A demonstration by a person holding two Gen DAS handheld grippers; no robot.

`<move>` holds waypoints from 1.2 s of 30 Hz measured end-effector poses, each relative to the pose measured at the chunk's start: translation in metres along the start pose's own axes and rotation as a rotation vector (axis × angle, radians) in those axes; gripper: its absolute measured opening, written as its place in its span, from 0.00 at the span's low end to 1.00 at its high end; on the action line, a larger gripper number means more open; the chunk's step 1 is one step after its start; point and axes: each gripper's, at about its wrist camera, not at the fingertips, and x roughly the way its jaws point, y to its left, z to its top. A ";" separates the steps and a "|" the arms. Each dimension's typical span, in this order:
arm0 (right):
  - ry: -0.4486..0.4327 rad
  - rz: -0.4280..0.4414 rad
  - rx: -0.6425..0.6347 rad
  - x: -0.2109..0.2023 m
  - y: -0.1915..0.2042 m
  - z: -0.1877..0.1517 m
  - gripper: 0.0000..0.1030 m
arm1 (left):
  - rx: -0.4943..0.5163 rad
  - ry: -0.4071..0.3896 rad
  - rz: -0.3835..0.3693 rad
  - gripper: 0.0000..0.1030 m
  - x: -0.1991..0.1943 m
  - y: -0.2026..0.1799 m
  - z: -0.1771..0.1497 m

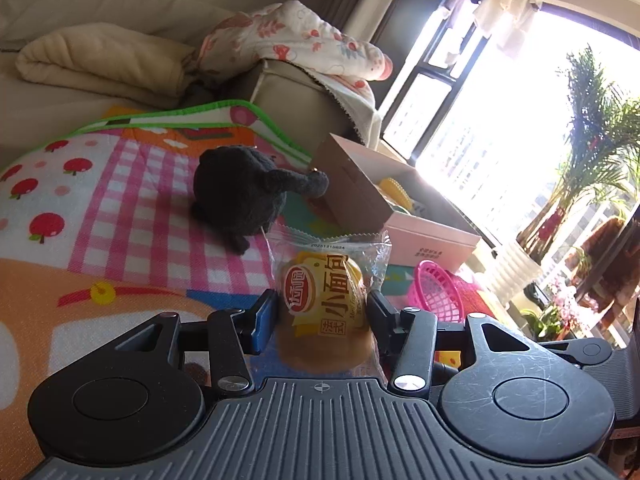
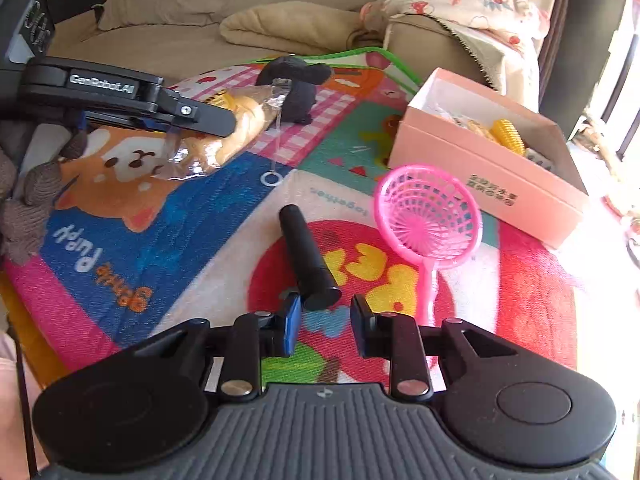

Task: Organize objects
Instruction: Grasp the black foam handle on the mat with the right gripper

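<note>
Two tongs: my left tongs [image 1: 322,316] clamp a clear-wrapped bread bun [image 1: 326,300]; my right tongs [image 2: 326,320] stand apart at a black cylinder [image 2: 306,258], lower centre.

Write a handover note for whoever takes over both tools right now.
Left tool: shut on the wrapped bread bun, held above the play mat.
Right tool: open, holding nothing; the near end of the black cylinder lies just ahead of its tips on the mat.
Pink box: open at the mat's right side, already holding a yellow toy corn and some other small items.
Still on the mat: black cylinder, pink strainer beside the box, black plush toy at the far side.
Left to do, probably: put the bun away, then the cylinder, strainer and plush.
</note>
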 end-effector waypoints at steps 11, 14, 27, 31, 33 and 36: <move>-0.069 0.017 0.280 0.002 -0.004 -0.003 0.79 | 0.030 -0.014 0.005 0.52 -0.014 -0.017 -0.007; -0.070 -0.065 0.347 0.019 0.002 0.008 0.85 | 0.035 -0.021 0.000 0.52 -0.020 -0.016 -0.009; -0.072 -0.167 0.377 0.058 0.020 0.046 0.72 | -0.032 -0.027 0.006 0.52 -0.024 0.019 -0.011; -0.071 -0.151 0.347 0.054 0.016 0.045 0.72 | -0.013 -0.013 0.010 0.52 -0.021 0.019 -0.013; -0.072 -0.102 0.333 0.045 0.012 0.042 0.72 | 0.014 0.007 0.012 0.52 -0.019 0.014 -0.014; -0.081 0.024 0.294 0.020 0.001 0.034 0.72 | 0.080 0.041 -0.001 0.52 -0.018 0.003 -0.014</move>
